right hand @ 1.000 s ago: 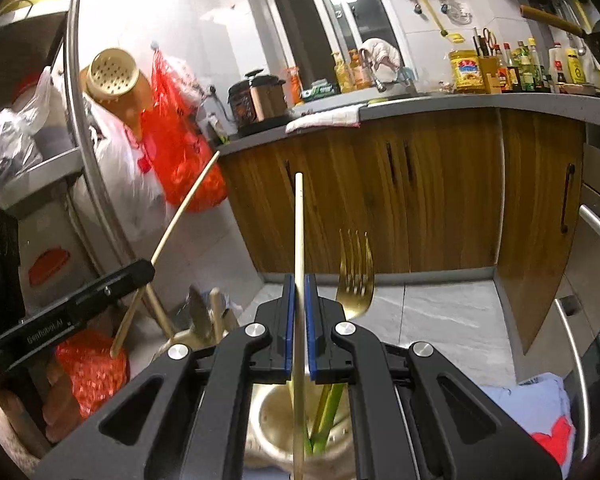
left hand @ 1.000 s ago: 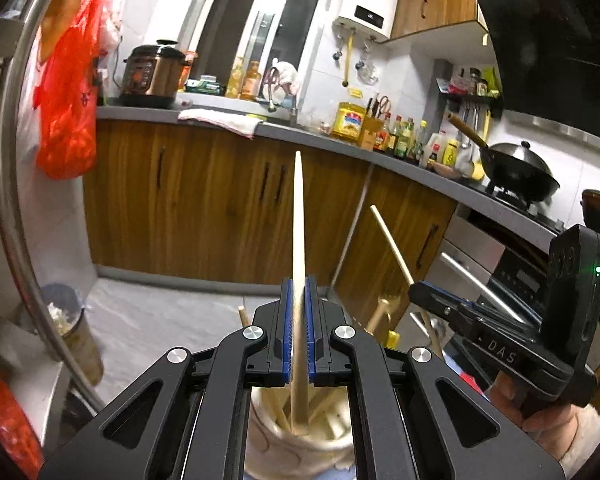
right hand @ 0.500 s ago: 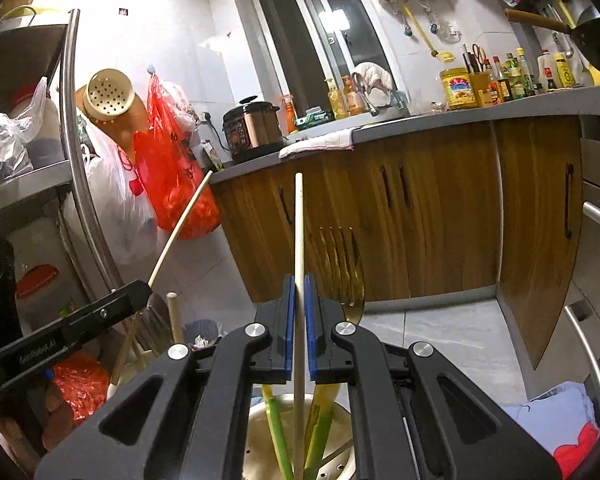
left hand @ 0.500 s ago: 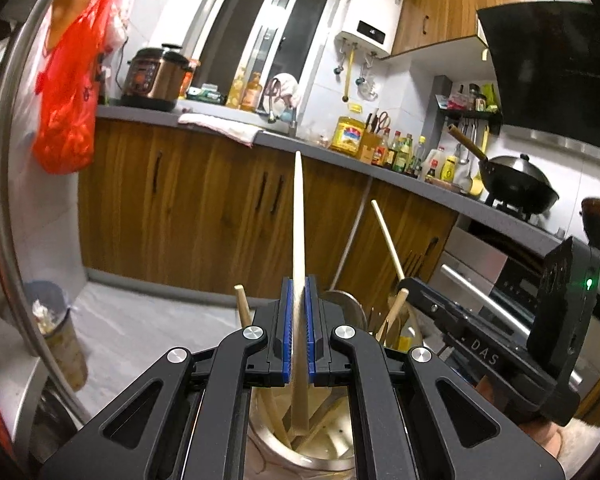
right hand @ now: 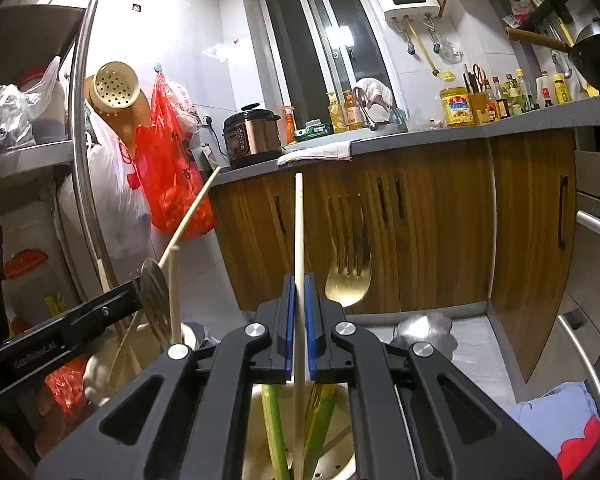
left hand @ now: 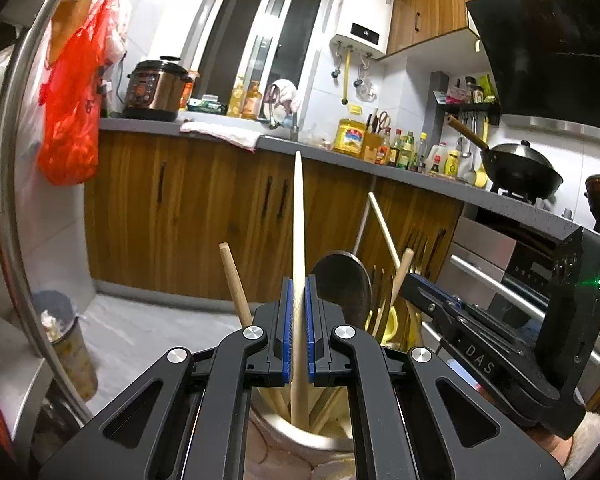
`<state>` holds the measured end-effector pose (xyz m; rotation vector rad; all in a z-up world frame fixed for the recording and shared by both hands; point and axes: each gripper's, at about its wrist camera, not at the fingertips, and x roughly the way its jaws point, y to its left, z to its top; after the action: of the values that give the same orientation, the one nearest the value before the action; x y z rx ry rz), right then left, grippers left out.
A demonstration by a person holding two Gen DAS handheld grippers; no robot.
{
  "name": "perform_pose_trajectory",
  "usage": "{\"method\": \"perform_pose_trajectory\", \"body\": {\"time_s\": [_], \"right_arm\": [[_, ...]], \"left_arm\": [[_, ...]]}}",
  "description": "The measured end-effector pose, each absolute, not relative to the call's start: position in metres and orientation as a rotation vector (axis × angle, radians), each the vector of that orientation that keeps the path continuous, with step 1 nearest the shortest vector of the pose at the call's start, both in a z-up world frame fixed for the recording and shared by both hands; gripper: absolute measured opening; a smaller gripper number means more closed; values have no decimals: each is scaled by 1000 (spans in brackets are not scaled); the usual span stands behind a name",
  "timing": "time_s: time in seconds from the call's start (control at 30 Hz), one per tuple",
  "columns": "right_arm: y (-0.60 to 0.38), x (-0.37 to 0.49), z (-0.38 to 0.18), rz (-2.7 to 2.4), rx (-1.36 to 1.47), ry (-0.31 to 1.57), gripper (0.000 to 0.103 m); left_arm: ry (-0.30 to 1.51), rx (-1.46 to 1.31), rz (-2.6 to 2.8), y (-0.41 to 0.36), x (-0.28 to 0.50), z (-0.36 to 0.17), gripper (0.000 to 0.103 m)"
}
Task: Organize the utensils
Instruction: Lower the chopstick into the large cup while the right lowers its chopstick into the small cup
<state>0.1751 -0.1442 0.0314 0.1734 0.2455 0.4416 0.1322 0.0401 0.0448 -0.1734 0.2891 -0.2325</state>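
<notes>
My left gripper (left hand: pixel 299 330) is shut on a pale wooden chopstick (left hand: pixel 298 216) that stands upright, its lower end inside a cream ceramic holder (left hand: pixel 296 446) with several wooden sticks and a dark spoon (left hand: pixel 346 286). My right gripper (right hand: pixel 299 328) is shut on a second chopstick (right hand: pixel 299 224), also upright, its lower end down in a perforated metal holder (right hand: pixel 336 460) with green-handled utensils and a gold fork (right hand: pixel 349 272). Each gripper shows in the other's view: the right gripper (left hand: pixel 432 300) at the right, the left gripper (right hand: pixel 136 296) at the left.
Wooden cabinets (right hand: pixel 420 224) under a grey counter (left hand: pixel 220 130) run across the background. A curved metal rack post (right hand: pixel 78 160), red bags (left hand: pixel 70 112) and a floor bin (left hand: pixel 66 340) are to the left. An oven front (left hand: pixel 484 268) is at the right.
Both grippers have sunk with their chopsticks, so the lower ends sit deeper in the two holders. The spoon and fork heads now rise higher past the fingers.
</notes>
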Motion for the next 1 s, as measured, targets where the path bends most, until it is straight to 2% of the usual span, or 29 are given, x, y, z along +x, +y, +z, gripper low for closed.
{"method": "perform_pose_trajectory", "body": {"time_s": [1.0], "right_arm": [[-166,134,10,452,177,348,5]], "left_arm": [[352,-68,-236,39,97,39,7]]}}
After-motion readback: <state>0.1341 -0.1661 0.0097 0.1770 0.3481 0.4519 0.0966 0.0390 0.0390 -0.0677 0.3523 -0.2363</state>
